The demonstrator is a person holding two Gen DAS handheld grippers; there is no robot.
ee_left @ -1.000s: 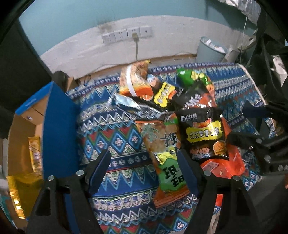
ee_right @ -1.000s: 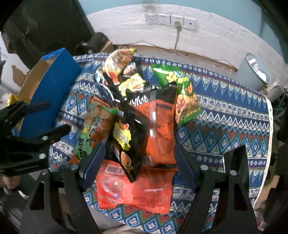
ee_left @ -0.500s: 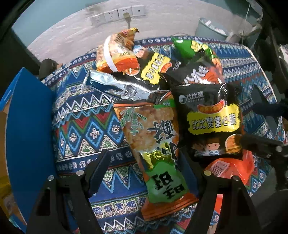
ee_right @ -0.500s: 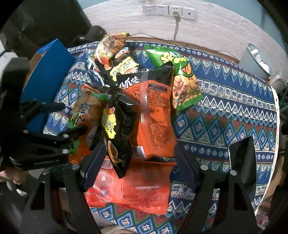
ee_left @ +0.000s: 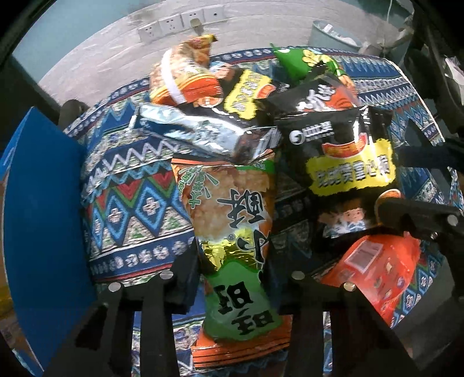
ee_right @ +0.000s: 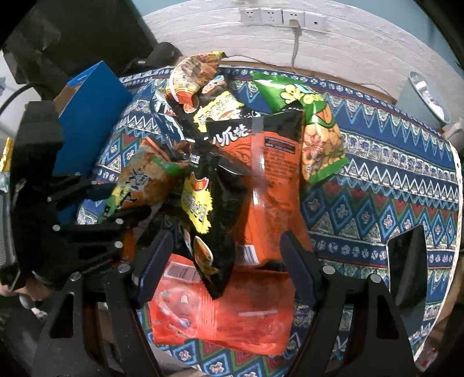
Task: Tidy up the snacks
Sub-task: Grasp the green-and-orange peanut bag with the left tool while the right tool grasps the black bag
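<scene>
A pile of snack bags lies on a patterned cloth. In the left wrist view my left gripper [ee_left: 233,269] has closed on the green and orange rice cracker bag [ee_left: 232,220], its fingers pressing both sides. A black and yellow bag [ee_left: 345,162] lies to its right. In the right wrist view my right gripper [ee_right: 224,261] is open above the black and yellow bag [ee_right: 203,208], an orange bag [ee_right: 266,188] and a red bag [ee_right: 220,310]. The left gripper [ee_right: 110,208] shows there at the left, on the cracker bag [ee_right: 139,185].
A blue cardboard box [ee_left: 37,220] stands at the left edge of the table; it also shows in the right wrist view [ee_right: 87,116]. A green peanut bag [ee_right: 313,127] lies at the back right. A grey bin [ee_right: 420,98] stands beyond the table. Wall sockets [ee_right: 281,17] are behind.
My left gripper has moved forward and down onto the rice cracker bag and its fingers have closed on it. My right gripper has come a little closer to the pile, still open.
</scene>
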